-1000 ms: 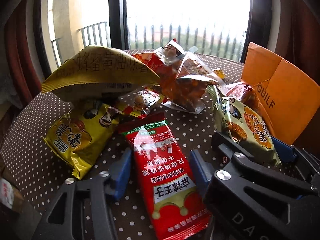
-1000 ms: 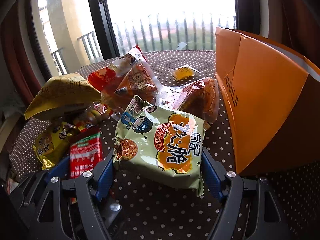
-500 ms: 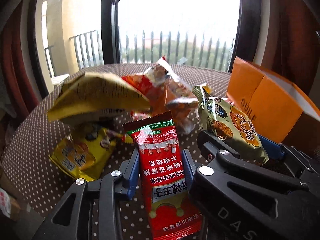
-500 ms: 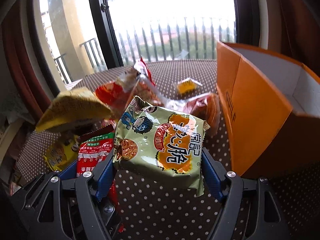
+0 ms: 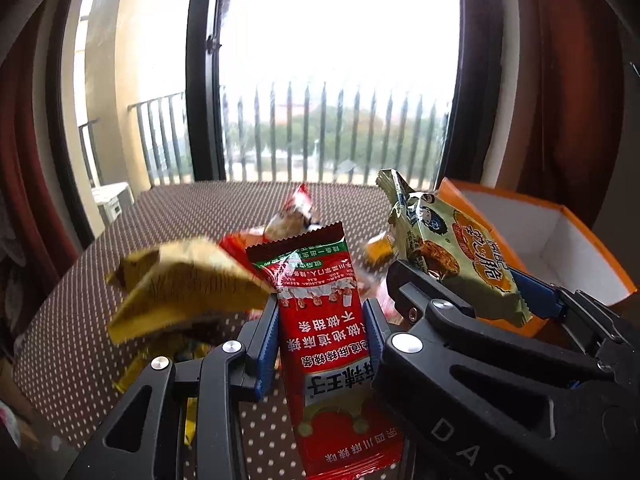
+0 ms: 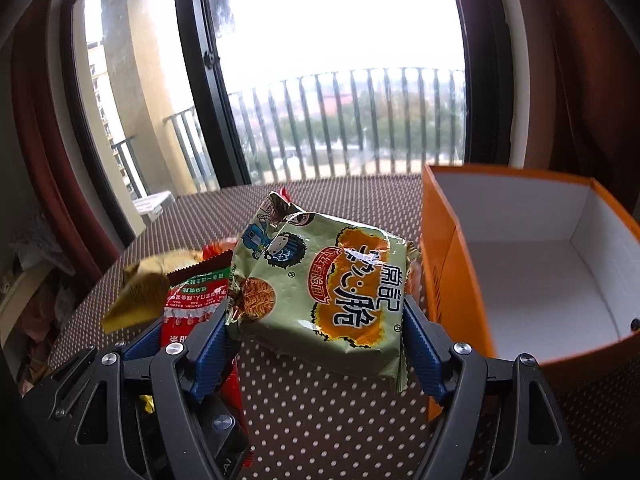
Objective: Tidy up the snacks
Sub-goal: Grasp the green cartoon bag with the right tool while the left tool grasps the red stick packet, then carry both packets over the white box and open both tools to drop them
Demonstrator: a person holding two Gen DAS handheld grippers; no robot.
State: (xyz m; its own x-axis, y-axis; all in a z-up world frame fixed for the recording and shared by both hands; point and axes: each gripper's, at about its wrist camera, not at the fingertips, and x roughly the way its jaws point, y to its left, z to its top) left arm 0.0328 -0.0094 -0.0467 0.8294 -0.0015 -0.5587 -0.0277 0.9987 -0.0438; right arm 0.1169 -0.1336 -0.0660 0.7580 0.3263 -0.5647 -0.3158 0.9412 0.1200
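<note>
My left gripper is shut on a long red snack packet and holds it above the table. My right gripper is shut on a green noodle-snack bag, also lifted; the bag and gripper show in the left wrist view to the right of the red packet. An open orange box with a white, empty inside stands just right of the green bag. The red packet shows at left in the right wrist view.
A big yellow bag and other snack packets lie on the brown dotted tablecloth below and behind. A window with balcony railing is beyond the table. Dark red curtains hang at both sides.
Both grippers have risen from the table with their packets; the left one closed on the red packet first. The snack pile has dropped lower in view and the box's inside now shows.
</note>
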